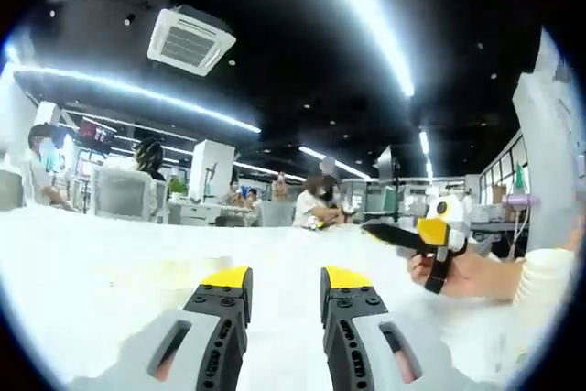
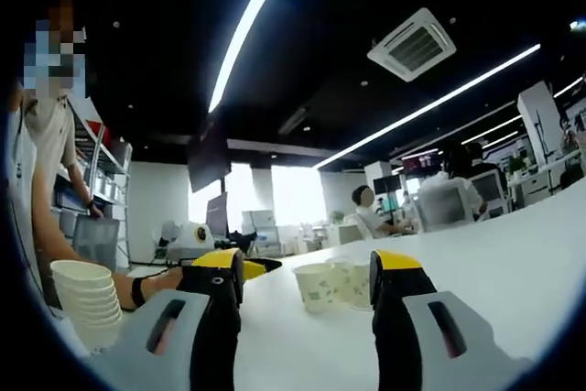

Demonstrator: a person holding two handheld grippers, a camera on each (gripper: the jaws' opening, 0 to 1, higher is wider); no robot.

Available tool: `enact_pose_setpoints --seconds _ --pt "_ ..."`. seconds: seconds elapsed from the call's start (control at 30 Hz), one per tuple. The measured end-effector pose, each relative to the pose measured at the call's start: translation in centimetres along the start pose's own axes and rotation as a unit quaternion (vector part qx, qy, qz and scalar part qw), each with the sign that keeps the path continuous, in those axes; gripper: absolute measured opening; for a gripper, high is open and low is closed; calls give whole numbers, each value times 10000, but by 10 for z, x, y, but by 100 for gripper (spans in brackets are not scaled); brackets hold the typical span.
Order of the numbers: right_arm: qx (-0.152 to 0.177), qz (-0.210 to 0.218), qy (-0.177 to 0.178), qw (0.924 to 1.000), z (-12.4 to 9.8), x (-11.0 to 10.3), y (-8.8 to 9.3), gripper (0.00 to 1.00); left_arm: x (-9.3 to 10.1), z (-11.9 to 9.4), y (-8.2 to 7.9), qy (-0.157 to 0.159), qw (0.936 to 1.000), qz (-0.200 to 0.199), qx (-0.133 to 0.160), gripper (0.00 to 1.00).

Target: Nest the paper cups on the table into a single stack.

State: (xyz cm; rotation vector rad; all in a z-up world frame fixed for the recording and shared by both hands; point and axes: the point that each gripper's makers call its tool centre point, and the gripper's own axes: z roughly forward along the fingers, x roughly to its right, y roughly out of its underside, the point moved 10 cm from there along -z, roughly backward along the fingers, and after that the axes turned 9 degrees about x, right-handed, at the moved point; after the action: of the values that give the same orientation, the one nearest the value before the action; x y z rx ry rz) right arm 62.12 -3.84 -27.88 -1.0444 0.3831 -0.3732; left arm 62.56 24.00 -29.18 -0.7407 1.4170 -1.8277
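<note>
Matt white paper cups [image 2: 322, 285], stacked cups [image 2: 87, 302] same matt paper. Table [image 2: 513, 254] smooth, slightly glossy white. Right gripper [image 2: 307, 286] jaws matt grey plastic, yellow tips.

I'm looking across a white table [image 1: 110, 263] into an open office: dark ceiling, long light strips [image 2: 252, 20], a ceiling air vent [image 1: 189, 40], bright windows [image 2: 298, 194] beyond.

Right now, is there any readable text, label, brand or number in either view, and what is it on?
None can be read.
The loose paper cups carry small green specks, too small to tell as text.
The stack of paper cups looks plain.
The wall screen is dark.
</note>
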Motion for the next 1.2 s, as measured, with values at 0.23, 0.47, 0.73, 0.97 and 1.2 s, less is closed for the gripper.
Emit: enact_pose_setpoints --seconds 0.23,0.47,0.73,0.97,1.2 --pt "-55 18 -41 10000 0 1 9 55 -10 6 6 -460 9930 1028 -348 52" --pt "-111 -96 -172 9997 3 3 13 54 -32 6 14 -1050 9913 571 -552 69" --pt "36 -161 -164 9997 1 11 7 53 -61 14 25 -1316 9878 267 -789 63" --pt "88 -140 -114 9998 -2 11 6 52 -67 30 31 -1346 9849 437 -998 64" --pt "87 -204 -63 9997 -5 13 4 52 -66 45 36 -1285 9842 483 -1121 65"
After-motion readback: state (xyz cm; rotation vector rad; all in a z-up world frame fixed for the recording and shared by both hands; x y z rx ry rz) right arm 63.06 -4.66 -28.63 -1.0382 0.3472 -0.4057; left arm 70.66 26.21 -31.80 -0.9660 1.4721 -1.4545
